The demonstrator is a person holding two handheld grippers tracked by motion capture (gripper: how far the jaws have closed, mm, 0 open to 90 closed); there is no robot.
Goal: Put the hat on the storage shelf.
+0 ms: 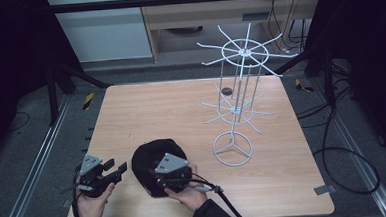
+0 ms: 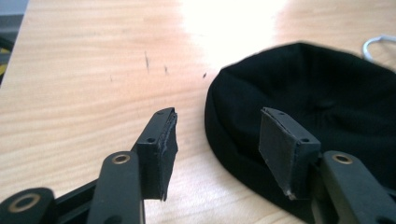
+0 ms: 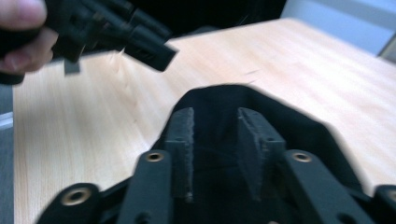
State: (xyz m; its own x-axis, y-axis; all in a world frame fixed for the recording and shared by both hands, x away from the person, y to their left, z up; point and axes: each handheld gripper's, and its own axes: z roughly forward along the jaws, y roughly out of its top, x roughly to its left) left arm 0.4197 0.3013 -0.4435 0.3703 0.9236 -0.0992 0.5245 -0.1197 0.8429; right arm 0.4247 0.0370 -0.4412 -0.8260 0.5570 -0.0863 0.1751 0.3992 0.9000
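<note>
A pale wooden worktop is seen under dim light. Near its front edge a black knit hat is laid flat. The left gripper is held just beside its rim, jaws apart, nothing clamped; the right gripper is poised over it, jaws parted. The hat is judged soft and light, best pinched at the folded rim. Farther back a white wire rack is stood.

A wooden table stands on grey floor, a wooden cabinet behind it.
</note>
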